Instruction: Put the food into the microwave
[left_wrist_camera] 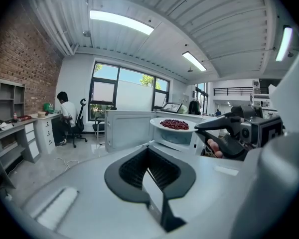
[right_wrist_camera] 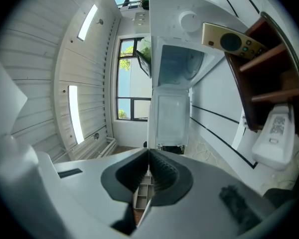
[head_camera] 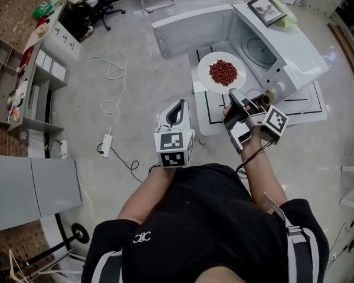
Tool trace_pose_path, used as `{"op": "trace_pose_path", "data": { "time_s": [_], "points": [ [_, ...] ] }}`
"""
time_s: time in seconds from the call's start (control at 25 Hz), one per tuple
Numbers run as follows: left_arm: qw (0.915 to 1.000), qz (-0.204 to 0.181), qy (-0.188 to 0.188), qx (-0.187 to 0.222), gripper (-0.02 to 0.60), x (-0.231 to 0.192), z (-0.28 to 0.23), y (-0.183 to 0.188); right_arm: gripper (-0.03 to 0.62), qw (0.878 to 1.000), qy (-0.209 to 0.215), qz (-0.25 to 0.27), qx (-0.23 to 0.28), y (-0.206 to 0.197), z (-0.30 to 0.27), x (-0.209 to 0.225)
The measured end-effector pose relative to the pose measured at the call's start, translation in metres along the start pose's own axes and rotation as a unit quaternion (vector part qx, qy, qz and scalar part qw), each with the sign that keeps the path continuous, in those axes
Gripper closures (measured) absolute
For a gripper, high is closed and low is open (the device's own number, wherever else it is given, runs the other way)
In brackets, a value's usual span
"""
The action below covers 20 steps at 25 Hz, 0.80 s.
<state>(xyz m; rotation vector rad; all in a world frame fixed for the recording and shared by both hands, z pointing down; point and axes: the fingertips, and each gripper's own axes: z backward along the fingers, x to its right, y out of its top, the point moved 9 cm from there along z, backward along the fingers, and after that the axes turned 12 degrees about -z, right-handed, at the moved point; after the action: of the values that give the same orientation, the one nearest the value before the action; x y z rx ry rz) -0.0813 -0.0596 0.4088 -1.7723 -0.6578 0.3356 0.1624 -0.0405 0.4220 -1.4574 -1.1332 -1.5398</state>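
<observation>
At the microwave (head_camera: pixel 286 61) mouth: plate (head_camera: pixel 206 82) of red beans (head_camera: pixel 223 71) held by its rim

Right gripper (head_camera: pixel 232 93) has its fingers clenched on the plate's near rim; the plate hangs level just before the cavity, door (head_camera: pixel 189 31) wide open. Left gripper (head_camera: pixel 176 112) has its fingers closed on nothing. Keep the plate level, advance it straight over the turntable (head_camera: pixel 258 50), seat it, then release; any tilt would likely spill the beans.
</observation>
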Motion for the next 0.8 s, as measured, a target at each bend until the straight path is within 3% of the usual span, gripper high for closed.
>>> {"op": "trace_pose_path", "data": {
  "time_s": [0.44, 0.8],
  "points": [
    [0.9994, -0.014, -0.031, 0.01, 0.574, -0.022, -0.047, -0.008, 0.577, 0.999, 0.018, -0.007, 0.031, 0.017, -0.028, 0.016],
    [0.9937, -0.037, -0.104, 0.017, 0.572, -0.091, -0.123, 0.03, 0.577, 0.995, 0.032, -0.007, 0.096, 0.023, -0.1, -0.007]
  ]
}}
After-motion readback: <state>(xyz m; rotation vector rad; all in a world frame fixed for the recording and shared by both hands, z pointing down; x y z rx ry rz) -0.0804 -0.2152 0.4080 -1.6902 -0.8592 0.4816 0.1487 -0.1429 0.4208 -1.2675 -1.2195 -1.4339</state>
